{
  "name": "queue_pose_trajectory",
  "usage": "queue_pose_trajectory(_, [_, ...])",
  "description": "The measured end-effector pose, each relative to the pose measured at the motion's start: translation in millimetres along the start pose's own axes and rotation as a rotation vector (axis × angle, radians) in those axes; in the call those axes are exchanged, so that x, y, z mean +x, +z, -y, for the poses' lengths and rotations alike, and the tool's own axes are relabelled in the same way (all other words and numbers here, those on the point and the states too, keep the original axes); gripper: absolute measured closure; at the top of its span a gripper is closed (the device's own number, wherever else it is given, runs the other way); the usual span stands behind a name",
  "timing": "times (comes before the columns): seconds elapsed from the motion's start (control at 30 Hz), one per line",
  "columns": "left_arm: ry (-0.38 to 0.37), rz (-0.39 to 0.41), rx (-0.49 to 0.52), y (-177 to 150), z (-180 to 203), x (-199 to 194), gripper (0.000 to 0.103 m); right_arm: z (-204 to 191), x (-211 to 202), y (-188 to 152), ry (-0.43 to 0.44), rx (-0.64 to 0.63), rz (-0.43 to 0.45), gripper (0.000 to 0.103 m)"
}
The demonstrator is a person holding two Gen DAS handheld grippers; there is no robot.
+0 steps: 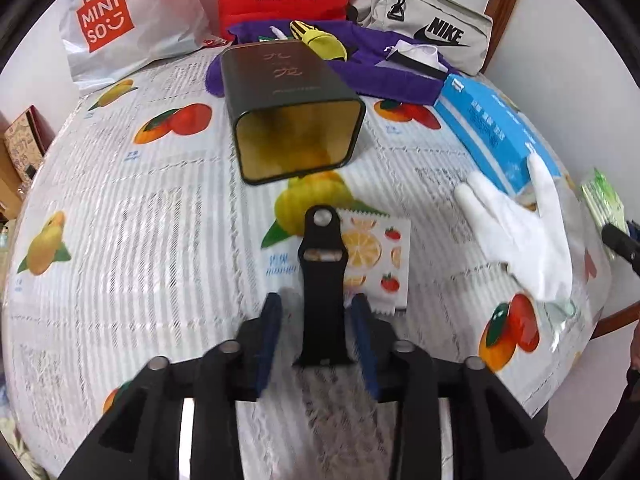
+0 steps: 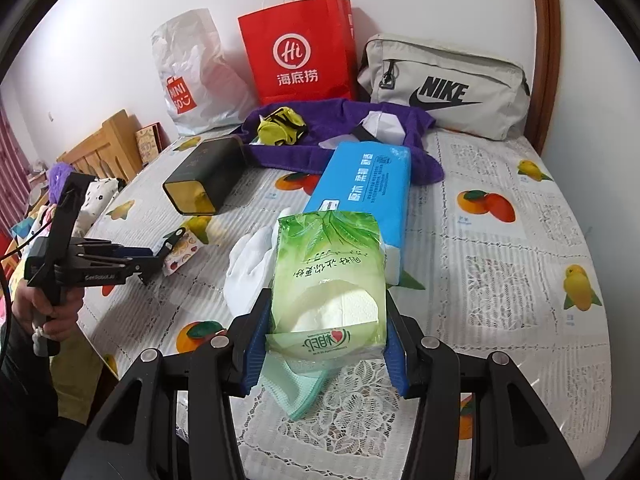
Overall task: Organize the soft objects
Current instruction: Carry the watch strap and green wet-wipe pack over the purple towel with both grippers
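Observation:
A black watch strap (image 1: 322, 280) lies lengthwise between the blue pads of my left gripper (image 1: 318, 320), with a gap on each side, so the jaws stand open around it. The strap's far end rests on a fruit-printed packet (image 1: 380, 256). In the right wrist view the left gripper (image 2: 154, 258) hovers low over the table's left side. My right gripper (image 2: 326, 344) is shut on a green tissue pack (image 2: 328, 276), held above the table. A white glove (image 2: 250, 268) lies just left of the pack, and a blue tissue pack (image 2: 368, 184) lies behind it.
A dark tin (image 1: 292, 120) lies on its side, mouth toward the left gripper. Behind it are a purple towel (image 1: 384, 68), a yellow-black cloth item (image 1: 320, 40), a red paper bag (image 2: 300, 48), a white plastic bag (image 2: 192, 80) and a grey pouch (image 2: 444, 88). A mint-green cloth (image 2: 304, 392) lies under the right gripper.

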State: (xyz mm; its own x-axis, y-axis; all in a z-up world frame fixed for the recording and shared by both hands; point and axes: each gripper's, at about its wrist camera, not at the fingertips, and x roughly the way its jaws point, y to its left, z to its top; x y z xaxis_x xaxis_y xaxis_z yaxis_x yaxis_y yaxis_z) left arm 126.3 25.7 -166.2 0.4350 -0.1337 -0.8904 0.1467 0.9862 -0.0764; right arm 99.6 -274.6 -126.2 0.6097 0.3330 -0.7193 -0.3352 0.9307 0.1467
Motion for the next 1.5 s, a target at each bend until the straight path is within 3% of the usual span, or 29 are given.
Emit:
queue_pose_trajectory(0.13, [0.03, 0.014, 0.04, -7.0, 7.3, 0.1, 0.068, -0.5, -0.1, -0.8, 0.007, 0.003, 0.005, 0.054])
queue_pose_trajectory(0.17, [0.037, 0.026, 0.048, -6.7, 9.6, 1.0, 0.079, -0.5, 0.6, -1.1, 0.008, 0.003, 0.004, 0.054])
queue_pose_trajectory(0.2, [0.046, 0.035, 0.056, -5.8, 10.6, 2.0, 0.083, -0.6, 1.4, -1.5, 0.009, 0.003, 0.003, 0.054])
queue_pose_trajectory(0.37, [0.029, 0.045, 0.045, -2.6, 7.1, -2.2, 0.083, 0.4, 1.9, -4.5, 0.013, 0.01, -0.002, 0.054])
queue_pose_trajectory(0.73, [-0.045, 0.151, -0.016, 18.2, -9.4, -55.0, 0.083, 9.6, -18.3, 2.8, 0.008, 0.029, 0.03, 0.054])
queue_pose_trajectory(1.1, [-0.072, 0.212, -0.034, 79.9, -17.3, -63.1, 0.083, 13.9, -1.3, 61.1, -0.005, -0.008, 0.061, 0.054])
queue_pose_trajectory(1.5, [-0.054, 0.205, -0.046, 169.2, -29.1, -30.2, 0.083, 16.4, 72.3, 151.5, 0.011, -0.054, 0.045, 0.054])
